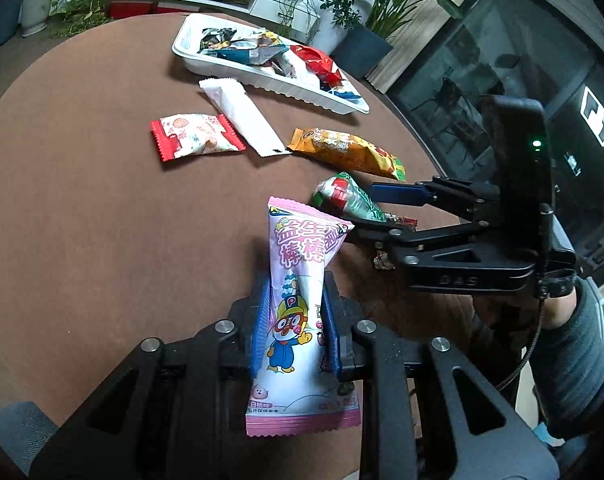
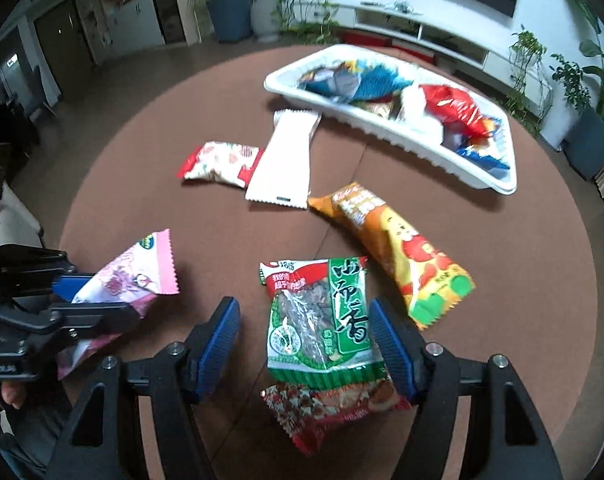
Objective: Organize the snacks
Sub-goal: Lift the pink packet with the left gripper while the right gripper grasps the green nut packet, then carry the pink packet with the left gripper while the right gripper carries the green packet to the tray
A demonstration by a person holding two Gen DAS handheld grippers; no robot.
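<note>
- The left gripper (image 1: pixel 296 330) has its ribbed blue pads pressed onto a pink snack packet (image 1: pixel 302 312): glossy film, crimped zigzag ends, pinched at the waist so it flares above and below. It carries a cartoon penguin in a helmet marked "P" and large pink Chinese characters. It is held above the near edge of the round brown tabletop (image 1: pixel 82 208).
- A red-and-white packet (image 2: pixel 218 164) with a biscuit print and sawtooth ends lies near the middle of the tabletop, touching a plain white oblong wrapper (image 2: pixel 282 164) beside it.
- The right gripper (image 2: pixel 304 340) stands spread, its jaws on either side of a green-and-clear packet (image 2: pixel 322 320) without pressing it; dark nuts show through the clear panel, and bold white Chinese script runs down the green band.
- Beneath that packet's near end lies a red patterned packet (image 2: pixel 334 412), close to the near edge.
- An orange packet (image 2: pixel 394 248), long and puffy with a cartoon figure, lies flat just right of the green one.
- A white ribbed plastic tray (image 2: pixel 382 136) sits toward the far right edge, filled with blue, red and white wrappers.
</note>
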